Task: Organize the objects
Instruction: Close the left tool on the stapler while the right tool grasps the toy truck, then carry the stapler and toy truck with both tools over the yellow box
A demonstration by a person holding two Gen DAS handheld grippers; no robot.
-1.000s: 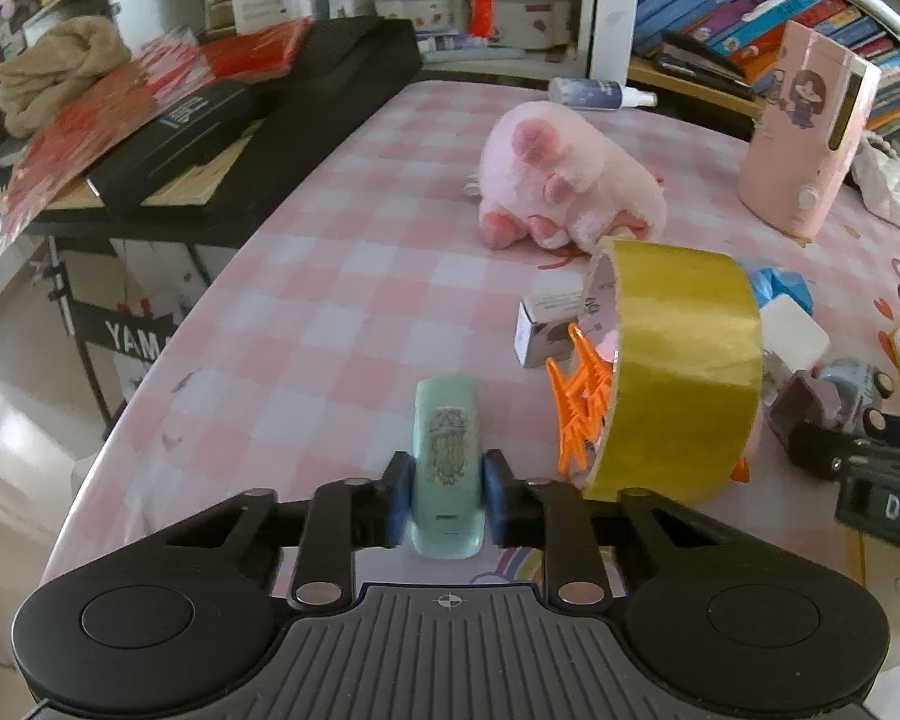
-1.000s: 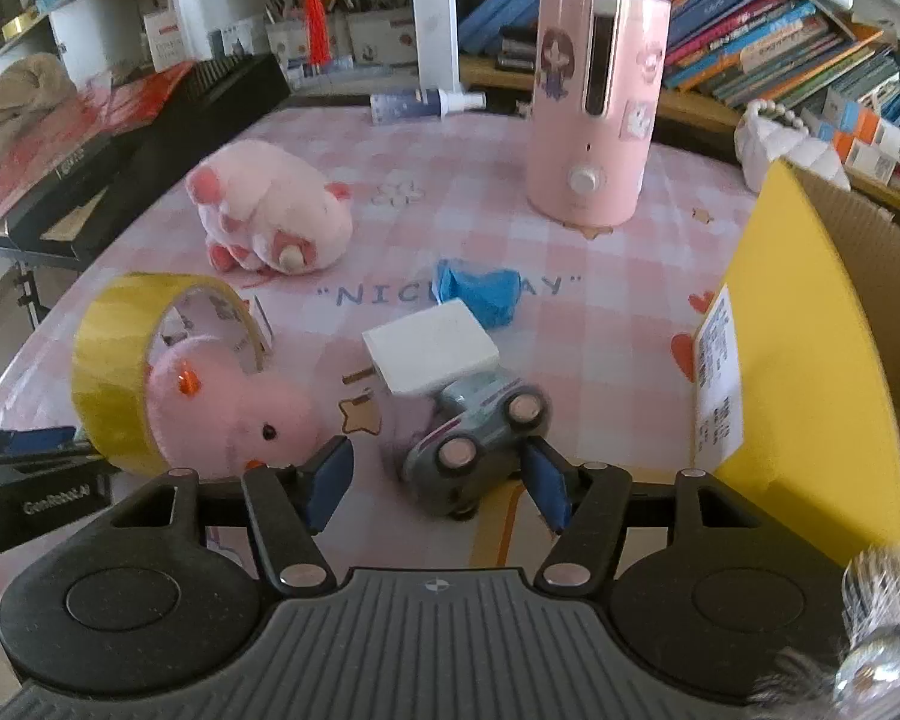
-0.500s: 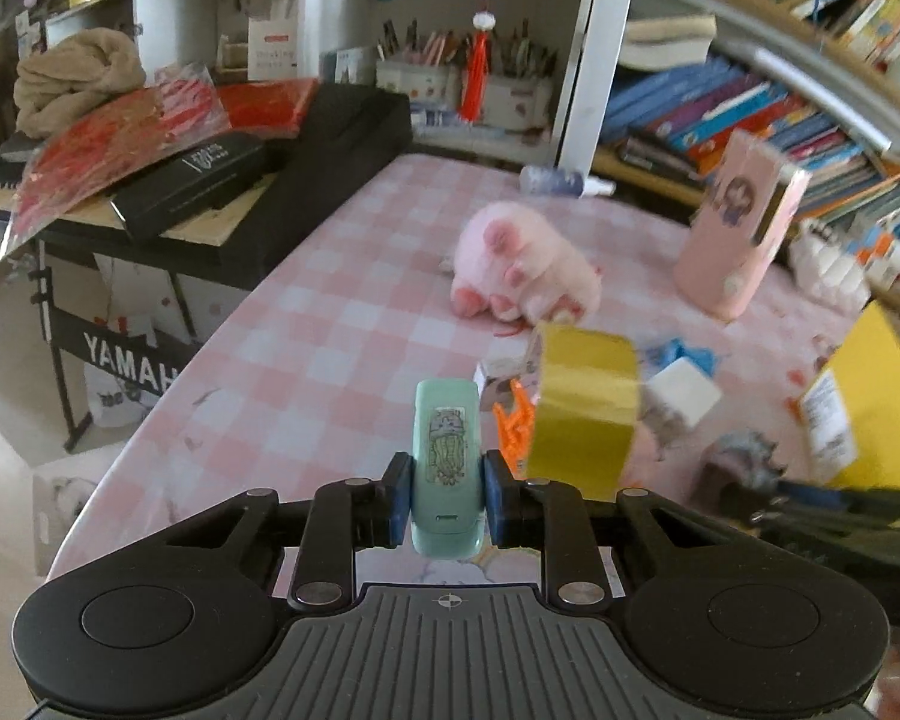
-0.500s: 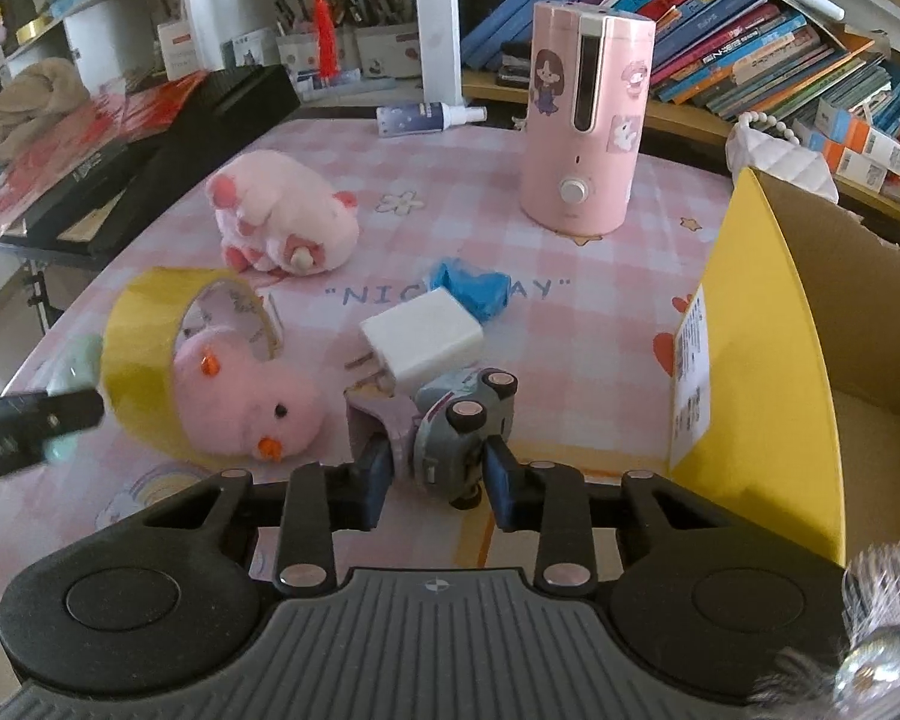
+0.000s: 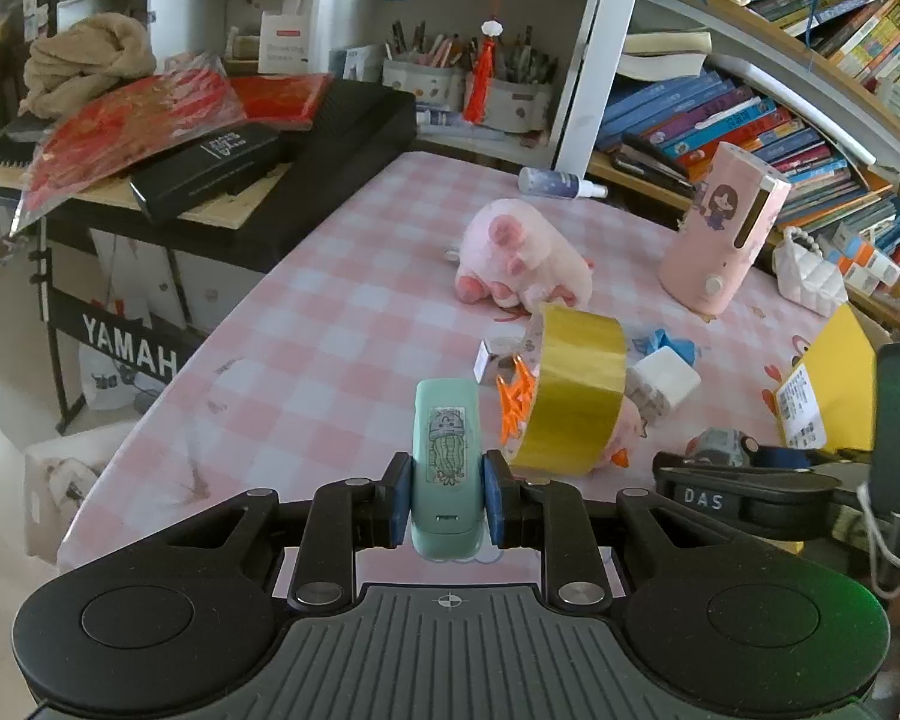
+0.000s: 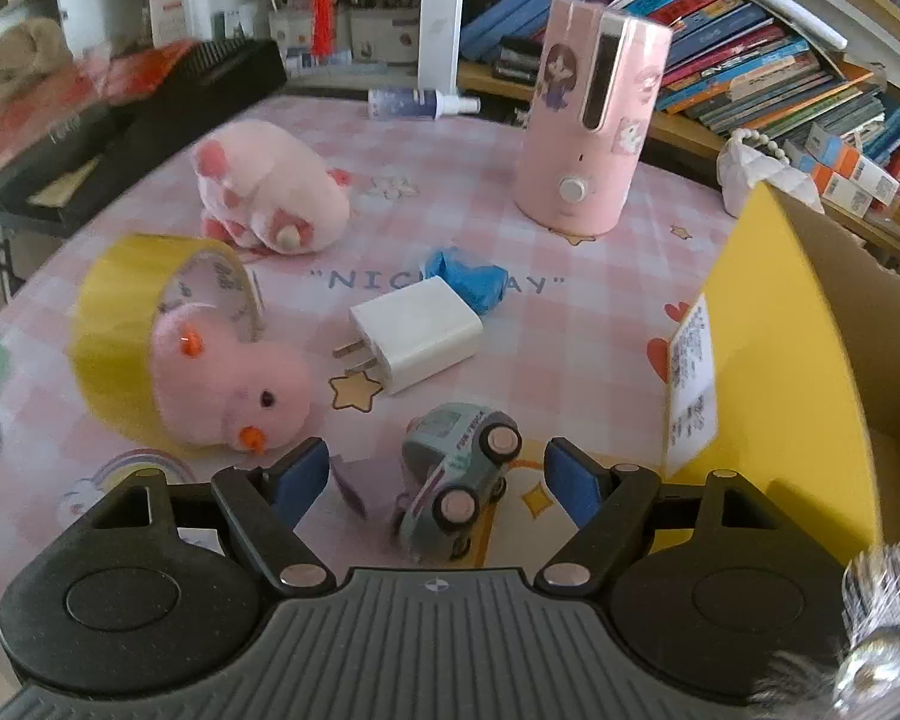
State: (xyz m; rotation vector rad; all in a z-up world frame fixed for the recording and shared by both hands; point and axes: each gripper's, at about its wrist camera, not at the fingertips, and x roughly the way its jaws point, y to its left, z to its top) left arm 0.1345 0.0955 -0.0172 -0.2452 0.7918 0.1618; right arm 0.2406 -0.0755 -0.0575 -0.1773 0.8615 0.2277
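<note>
Two blue pads of the left gripper (image 5: 444,507) are clamping a mint stapler (image 5: 446,468) above the table (image 5: 306,360); the right gripper (image 6: 438,477), jaws gaping, is straddling a toy car (image 6: 459,474), tape (image 6: 120,324) at ten o'clock.

Checked table (image 6: 492,192), toys, apparently charger (image 6: 417,333)

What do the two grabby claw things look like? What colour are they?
Both are black plastic. The left gripper and right gripper each have a ribbed grey-black base, two round bumps at the sides, silver screws on jointed links, and blue pads on the fingers. From the left camera, the right one shows white letters "DAS" and a green light.
</note>
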